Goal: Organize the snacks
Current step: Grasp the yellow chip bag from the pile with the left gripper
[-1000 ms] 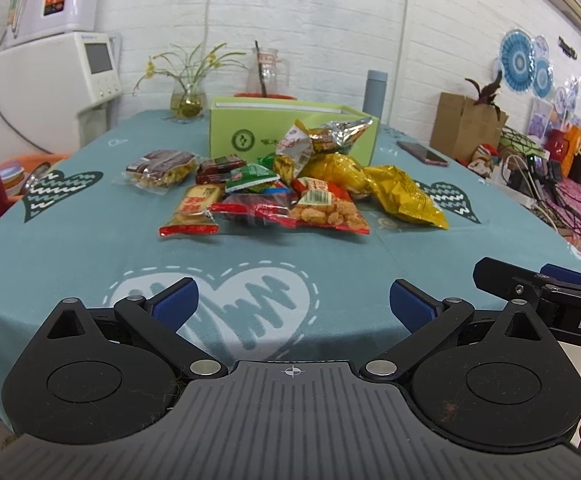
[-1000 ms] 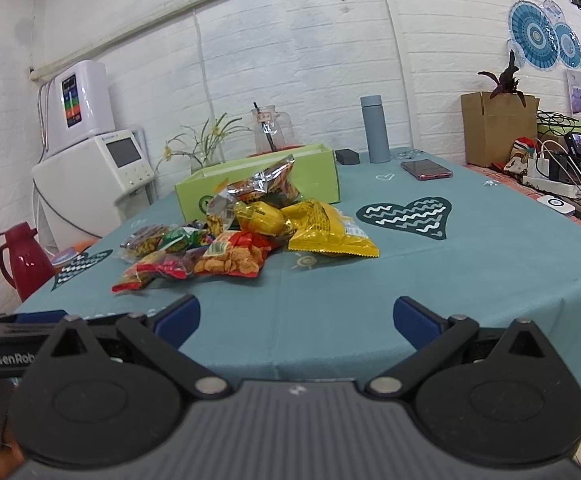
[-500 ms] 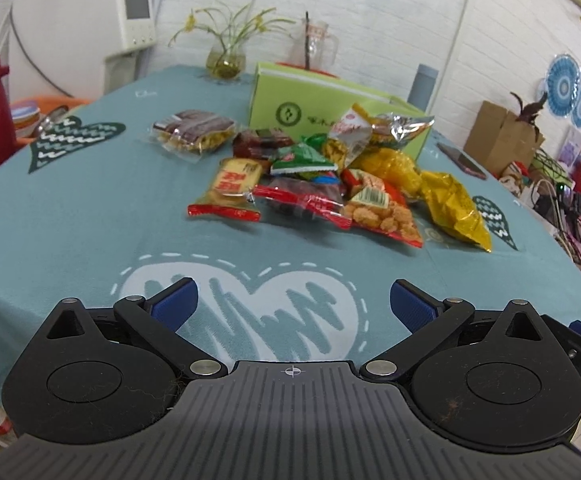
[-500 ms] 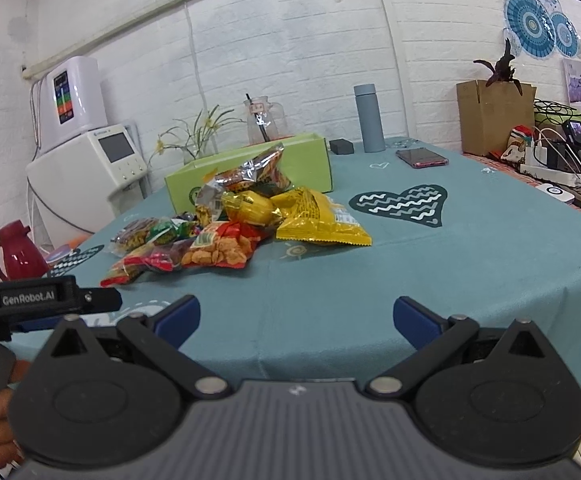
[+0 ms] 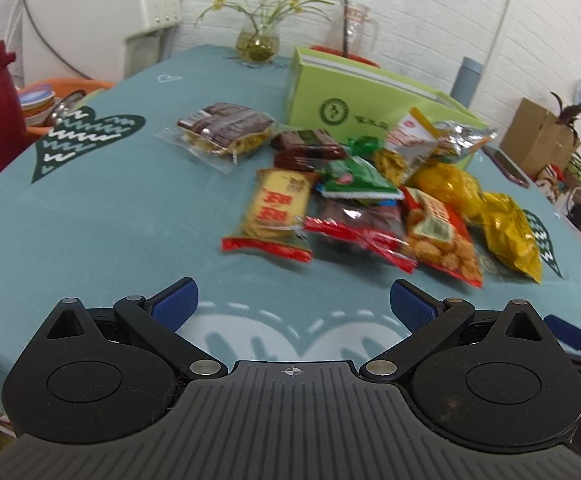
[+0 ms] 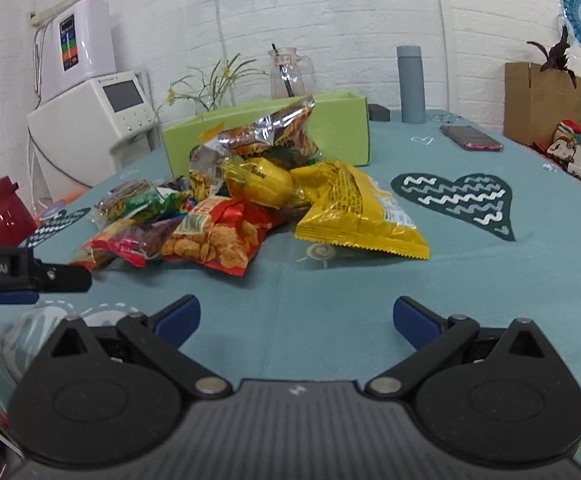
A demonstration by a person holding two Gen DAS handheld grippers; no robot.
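The left gripper (image 5: 293,302), a black two-finger claw with blue pads (image 5: 174,306), hangs released over the near edge of the teal heart-printed tablecloth (image 5: 110,208), its jaws spread wide with nothing between them; the right gripper (image 6: 296,316), of the same build, is likewise spread and empty, low over the cloth just short of the snack heap. The snacks lie in a loose pile at the middle of the table, in front of an open lime-green cardboard box (image 5: 354,100) that stands behind them. Nearest the left claw lies a yellow cracker packet with red ends (image 5: 276,212), flat on the cloth; touching its right side is a dark red-trimmed packet (image 5: 356,222), and beside that a clear bag of orange fried puffs (image 6: 214,238). A green wrapper (image 5: 354,178) sits on top of the pile's middle, with 2 brown chocolate-coloured packs (image 5: 308,148) behind it. A clear pack of brown and yellow biscuits (image 5: 226,130) lies a little apart to the left. On the right side a big yellow foil bag (image 6: 354,212) rests flat, a rounder yellow bag (image 6: 260,182) leans against it, and a silver foil bag (image 6: 274,130) stands tilted against the box front. A grey flask (image 6: 410,84) and a phone (image 6: 470,138) stand farther back
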